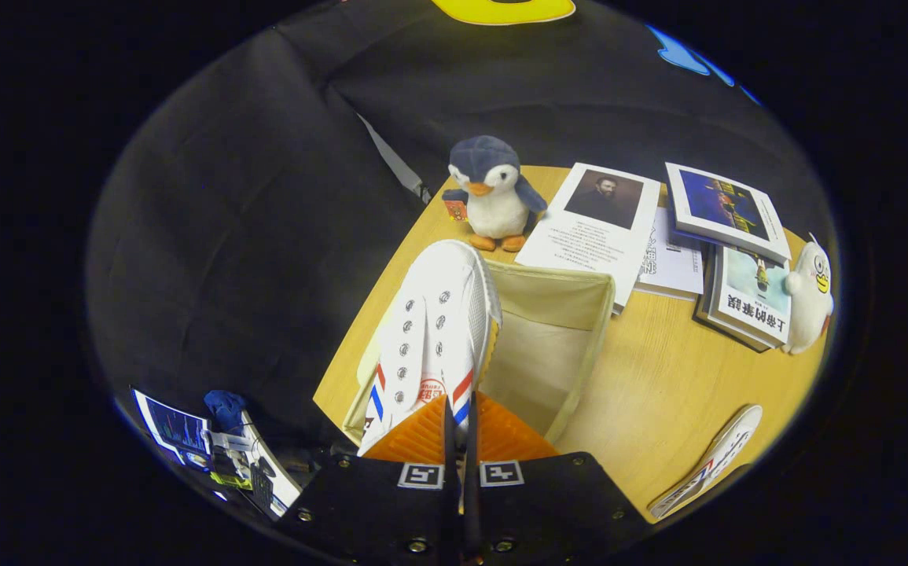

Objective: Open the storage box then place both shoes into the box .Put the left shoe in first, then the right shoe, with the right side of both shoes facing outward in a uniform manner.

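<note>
My gripper point(460, 420) is shut on the heel collar of a white canvas shoe point(434, 330) with red and blue stripes. The shoe hangs toe-away over the left side of the open cream fabric storage box point(579, 346), which sits on the wooden table point(658, 385) just ahead of the fingers. The box's inside looks bare where it shows. A second white shoe point(709, 464) lies on the table to the right of the fingers, near the table's edge.
Beyond the box stand a plush penguin point(493, 192) and several books and papers point(662, 228). A white plush duck point(809, 295) sits at the far right. Down left, off the table, lies a desk with a screen point(174, 428) and small items.
</note>
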`<state>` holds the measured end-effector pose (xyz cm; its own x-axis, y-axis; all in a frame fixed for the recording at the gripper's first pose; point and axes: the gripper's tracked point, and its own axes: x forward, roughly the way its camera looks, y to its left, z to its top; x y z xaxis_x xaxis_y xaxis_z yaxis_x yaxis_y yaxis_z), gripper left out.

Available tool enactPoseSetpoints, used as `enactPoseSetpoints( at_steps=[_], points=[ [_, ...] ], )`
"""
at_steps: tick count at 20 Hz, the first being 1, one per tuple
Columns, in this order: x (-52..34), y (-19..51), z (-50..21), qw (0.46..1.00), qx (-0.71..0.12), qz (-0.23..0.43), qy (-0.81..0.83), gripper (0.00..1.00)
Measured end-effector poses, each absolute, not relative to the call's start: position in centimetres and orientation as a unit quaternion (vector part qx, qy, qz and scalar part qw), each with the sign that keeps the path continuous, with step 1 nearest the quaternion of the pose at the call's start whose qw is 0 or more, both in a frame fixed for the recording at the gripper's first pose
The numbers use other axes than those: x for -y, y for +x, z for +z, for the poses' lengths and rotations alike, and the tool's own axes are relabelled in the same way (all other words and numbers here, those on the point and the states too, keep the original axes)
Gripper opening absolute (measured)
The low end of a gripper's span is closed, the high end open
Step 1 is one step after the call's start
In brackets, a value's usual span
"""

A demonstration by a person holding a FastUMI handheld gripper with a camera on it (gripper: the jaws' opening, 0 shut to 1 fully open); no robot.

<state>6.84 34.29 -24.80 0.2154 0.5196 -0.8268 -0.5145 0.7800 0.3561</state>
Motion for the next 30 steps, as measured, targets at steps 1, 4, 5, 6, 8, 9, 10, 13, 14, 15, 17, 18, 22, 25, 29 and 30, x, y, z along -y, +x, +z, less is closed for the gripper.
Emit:
enactPoseSetpoints(
  at_steps=[1,4,5,6,8,9,10,13,14,15,17,18,22,25,29,30],
  points=[
    [-34.4,7.0,-25.2,0.78,-0.53,0.331,-0.008,0.03],
    [-35.5,7.2,-26.1,0.783,-0.516,0.347,-0.022,0.15],
    [-35.4,7.6,-25.7,0.791,-0.508,0.341,-0.025,0.43],
    [-35.2,8.0,-25.8,0.799,-0.498,0.337,-0.032,0.71],
    [-34.3,8.6,-24.0,0.808,-0.484,0.334,-0.028,0.98],
    [-34.0,8.7,-23.8,0.81,-0.482,0.333,-0.021,0.98],
    [-33.5,8.8,-23.6,0.812,-0.48,0.331,-0.016,0.98],
    [-31.7,9.1,-22.4,0.821,-0.473,0.321,0.002,0.98],
    [-31.0,9.0,-22.3,0.822,-0.471,0.32,0.006,0.98],
    [-30.3,8.9,-22.0,0.823,-0.47,0.318,0.01,0.97],
    [-28.6,8.7,-21.5,0.827,-0.465,0.314,0.02,0.98],
    [-27.8,8.6,-21.2,0.831,-0.461,0.311,0.026,0.98],
    [-23.7,8.4,-20.3,0.844,-0.449,0.291,0.038,0.98],
    [-20.4,8.3,-20.1,0.854,-0.441,0.273,0.043,0.98],
    [-15.6,7.8,-20.5,0.865,-0.438,0.24,0.051,0.98],
    [-14.5,7.7,-20.6,0.868,-0.436,0.231,0.056,0.98]
  ],
)
